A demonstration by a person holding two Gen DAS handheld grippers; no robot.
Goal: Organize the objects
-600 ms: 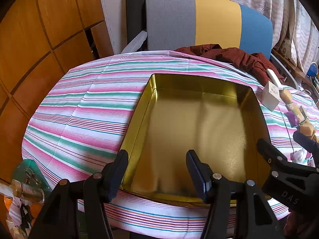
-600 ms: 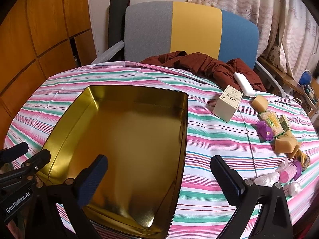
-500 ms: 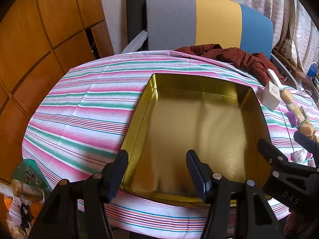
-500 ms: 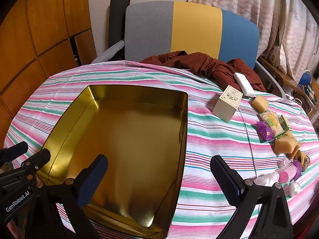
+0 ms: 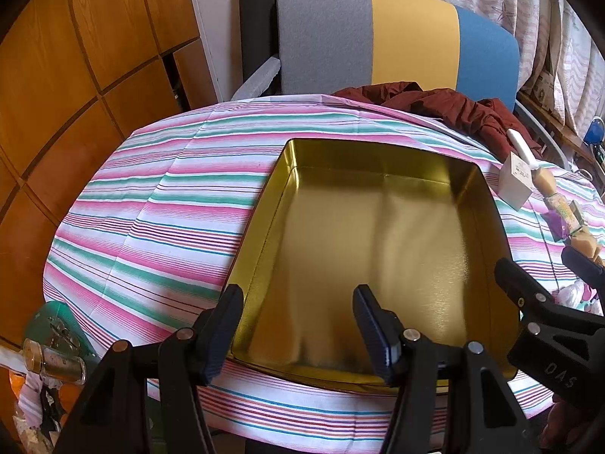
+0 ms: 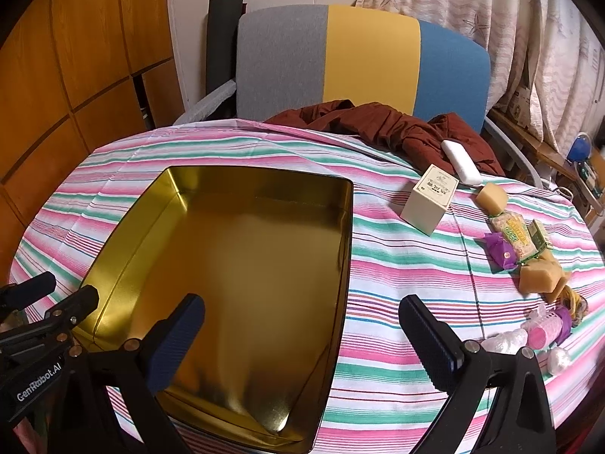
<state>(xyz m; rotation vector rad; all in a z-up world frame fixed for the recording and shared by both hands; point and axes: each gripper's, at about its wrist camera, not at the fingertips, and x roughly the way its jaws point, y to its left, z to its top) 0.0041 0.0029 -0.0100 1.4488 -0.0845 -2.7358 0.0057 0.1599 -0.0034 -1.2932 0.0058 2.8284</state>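
Clutter [image 6: 522, 249] is lying in a loose line running away from me on the striped cloth, right of the empty gold tin [image 6: 342, 265], so I am favouring the wide-open, empty right gripper [image 6: 302, 335] over the half-open, empty left gripper [image 5: 298, 327].

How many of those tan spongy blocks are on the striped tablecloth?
2: one tan block beside the white case near the far edge, another nearer, beside the sweets. More may hide beneath wrappers.

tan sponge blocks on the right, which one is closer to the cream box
The far tan block, just right of the cream box beside the white bar. The other tan block lies nearer the camera, past the snack packets.
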